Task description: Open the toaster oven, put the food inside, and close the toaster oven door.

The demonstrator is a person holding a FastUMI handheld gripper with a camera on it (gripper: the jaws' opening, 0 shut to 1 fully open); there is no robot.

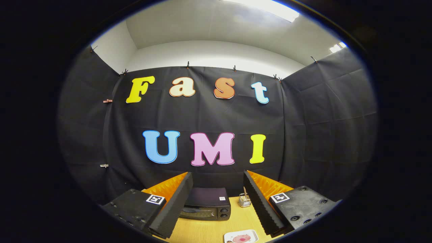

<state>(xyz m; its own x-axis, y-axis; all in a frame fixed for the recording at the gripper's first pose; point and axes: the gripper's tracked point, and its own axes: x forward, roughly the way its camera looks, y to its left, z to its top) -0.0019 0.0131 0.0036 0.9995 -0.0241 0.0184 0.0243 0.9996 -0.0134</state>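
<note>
While nothing is gripped, gripper view: claw (216, 209) spread wide, empty.
Toaster oven (206, 206): beyond the fingers, door shut, at the back of the wooden surface (209, 229) — rigid and likely heavy enough to stay put; its front handle is the place to hook.
Food (241, 238): pink, probably soft, on a small plate (228, 235) nearer the fingers — pinch gently at its sides.
Basket (244, 201): just beside the oven.

Small wire basket (244, 200) standing on the pale wooden tabletop (206, 229), close to the black cloth wall (320, 135); ceiling light (270, 7) overhead.
</note>
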